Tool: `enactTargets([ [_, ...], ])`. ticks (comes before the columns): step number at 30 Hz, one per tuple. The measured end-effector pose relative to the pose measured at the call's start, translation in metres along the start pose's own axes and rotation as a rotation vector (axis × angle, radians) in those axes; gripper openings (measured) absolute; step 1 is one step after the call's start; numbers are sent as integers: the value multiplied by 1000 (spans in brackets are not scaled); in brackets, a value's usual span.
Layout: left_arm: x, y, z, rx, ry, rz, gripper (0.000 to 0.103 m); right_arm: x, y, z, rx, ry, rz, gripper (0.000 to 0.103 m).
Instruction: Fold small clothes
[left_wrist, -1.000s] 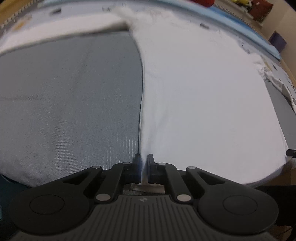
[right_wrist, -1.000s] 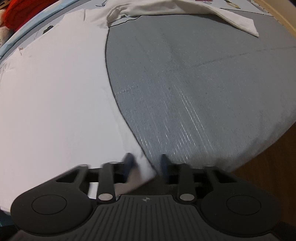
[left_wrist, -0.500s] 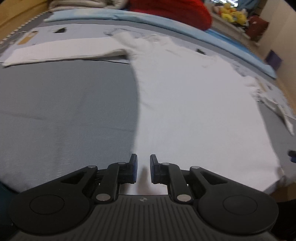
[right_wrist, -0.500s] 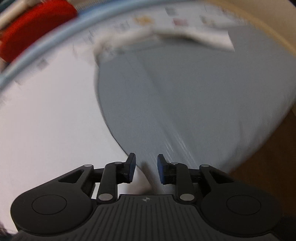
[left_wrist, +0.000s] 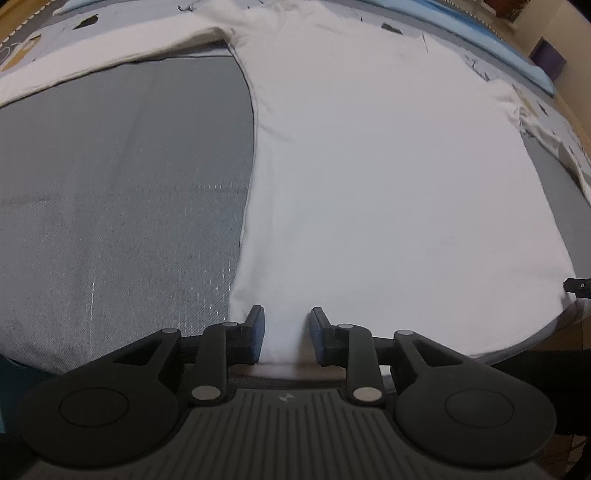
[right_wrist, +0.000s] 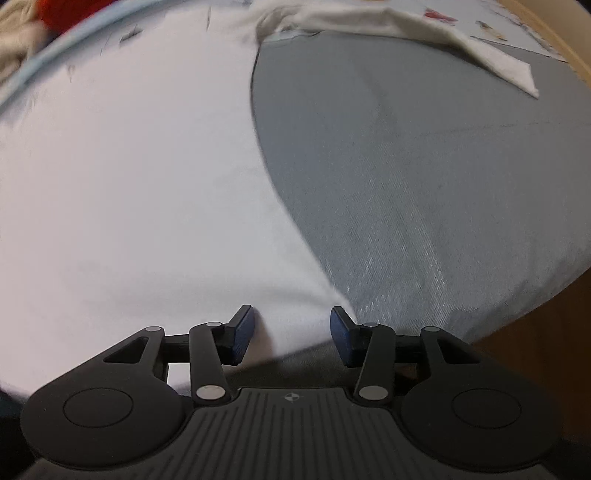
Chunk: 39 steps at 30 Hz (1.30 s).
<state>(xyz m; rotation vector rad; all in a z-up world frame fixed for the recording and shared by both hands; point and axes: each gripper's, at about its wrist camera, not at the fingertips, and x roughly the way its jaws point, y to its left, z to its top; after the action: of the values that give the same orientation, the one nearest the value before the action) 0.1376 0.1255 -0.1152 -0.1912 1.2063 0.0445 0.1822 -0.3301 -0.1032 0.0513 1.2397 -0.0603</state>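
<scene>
My left gripper (left_wrist: 284, 334) and right gripper (right_wrist: 291, 334) both sit spread, gripping nothing, at the near hem corners of one white shirt (left_wrist: 388, 177) lying flat on the grey cover (left_wrist: 122, 184), two sleeves out.

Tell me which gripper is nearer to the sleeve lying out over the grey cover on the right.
Right. The right gripper sits at the shirt's right hem corner, with that sleeve ahead. The left gripper is at the opposite hem corner.
</scene>
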Motion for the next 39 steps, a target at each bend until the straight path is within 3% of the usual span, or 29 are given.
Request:
enactTargets([
  [2,-12,1,2,-26,-58,-34,31,-11,9,1,-8,-50,10,48],
  [5,-31,3,4,-42,-159,-45,43,-47,7,16,35,-212,80,48],
  [11,-64,-17,11,-4,-382,30,58,-123,-11,50,-25,-605,178,52],
  [13,-74,-27,11,9,-450,52,68,-137,-13,60,-62,-695,172,57],
  [15,-80,-34,16,18,-505,78,68,-131,-24,69,-71,-743,160,57],
  [19,-112,-44,37,27,-582,114,70,-120,-31,80,32,-761,221,57],
  [22,-145,-49,58,6,-709,58,83,-109,-21,82,29,-758,195,57],
  [25,-158,-60,82,31,-799,57,84,-106,-13,81,39,-747,202,57],
  [31,-128,-66,137,84,-780,97,84,-99,-1,89,25,-717,173,57],
  [35,-91,-45,179,83,-745,138,84,-92,6,92,6,-690,142,57],
  [38,-59,-6,208,29,-692,177,77,-83,14,95,-40,-656,95,57],
  [39,-50,9,216,3,-668,194,69,-79,18,95,-60,-645,73,57],
])
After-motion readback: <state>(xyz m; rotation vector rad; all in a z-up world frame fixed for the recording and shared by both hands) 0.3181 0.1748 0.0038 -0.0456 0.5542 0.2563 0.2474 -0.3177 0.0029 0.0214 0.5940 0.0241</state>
